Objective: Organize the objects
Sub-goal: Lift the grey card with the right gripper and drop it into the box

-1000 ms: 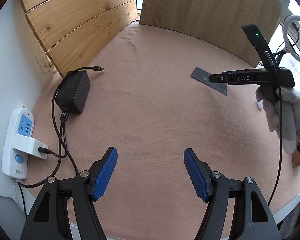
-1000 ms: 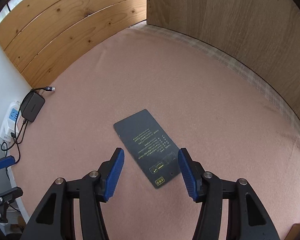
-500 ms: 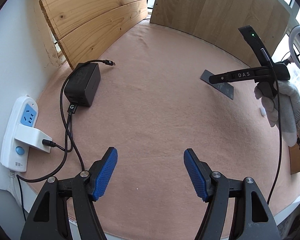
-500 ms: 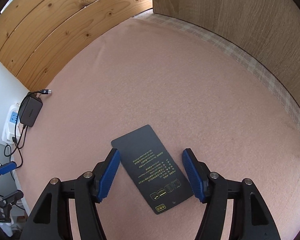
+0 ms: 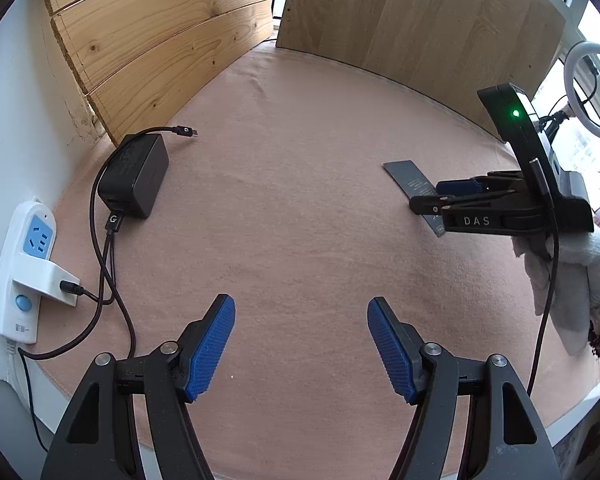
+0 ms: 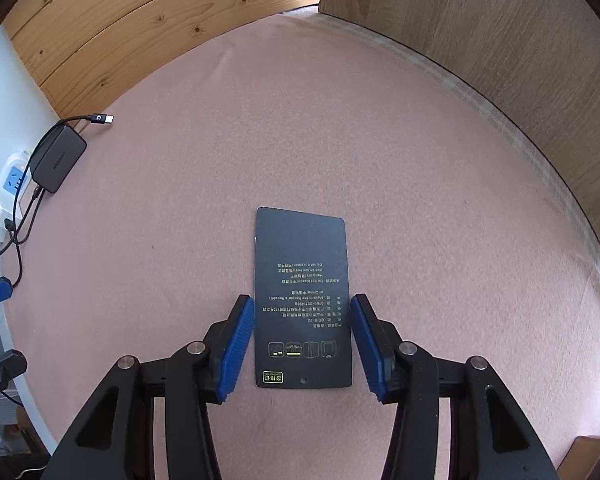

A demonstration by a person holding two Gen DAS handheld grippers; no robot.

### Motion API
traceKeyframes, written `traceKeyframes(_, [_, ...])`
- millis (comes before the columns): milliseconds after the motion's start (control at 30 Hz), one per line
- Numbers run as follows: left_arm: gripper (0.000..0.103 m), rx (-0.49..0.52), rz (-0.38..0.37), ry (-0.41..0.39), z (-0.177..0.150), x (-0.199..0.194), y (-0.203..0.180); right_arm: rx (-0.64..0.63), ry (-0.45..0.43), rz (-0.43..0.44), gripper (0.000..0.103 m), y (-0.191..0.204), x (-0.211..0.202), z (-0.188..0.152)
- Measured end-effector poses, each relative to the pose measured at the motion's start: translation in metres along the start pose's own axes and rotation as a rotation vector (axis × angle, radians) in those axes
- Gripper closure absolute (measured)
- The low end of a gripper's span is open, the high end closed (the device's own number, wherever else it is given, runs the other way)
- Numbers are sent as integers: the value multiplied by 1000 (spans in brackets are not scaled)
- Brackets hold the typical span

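The right gripper (image 6: 302,344) had its blue pads (image 6: 236,348) apart, one on either side of the near end of a dark card (image 6: 302,280) that lay flat on the pink cloth-covered table (image 6: 440,200). Whether the pads touched the card's long edges could not be told; they stood just beside them. The left gripper (image 5: 300,344) had its jaws wide apart over bare cloth near the front edge, holding nothing.

The card carried small pale print, upside down in the right wrist view, with lines such as "Do not bleach", "Hang dry" and "Made in the People's Republic of China", a row of yellow care symbols and a small yellow box near its near end. The right gripper's body read "DAS" (image 5: 476,221) in the left wrist view.

The card's long axis ran along the gripper's fingers, its far end pointing toward the wooden boards (image 6: 160,20) at the back.

At the left edge sat a black charger (image 5: 134,176), its cable's plug marked "G", beside a white power strip (image 5: 20,272).
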State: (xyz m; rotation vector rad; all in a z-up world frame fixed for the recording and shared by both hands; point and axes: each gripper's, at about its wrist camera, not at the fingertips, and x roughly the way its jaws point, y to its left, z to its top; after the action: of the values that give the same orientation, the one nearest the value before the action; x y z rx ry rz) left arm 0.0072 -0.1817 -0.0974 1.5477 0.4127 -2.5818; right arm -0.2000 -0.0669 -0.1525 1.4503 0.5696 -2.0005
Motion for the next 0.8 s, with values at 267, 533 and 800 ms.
traceKeyframes(267, [31, 42, -33, 12, -3, 4, -31, 93, -32, -5, 57, 2, -25, -67])
traceKeyframes(533, [31, 121, -79, 17, -4, 9, -83, 247, -43, -15, 58, -20, -53, -138])
traceKeyframes(800, [31, 192, -128, 24, -4, 17, -138, 452, -155, -100, 58, -81, -114, -192])
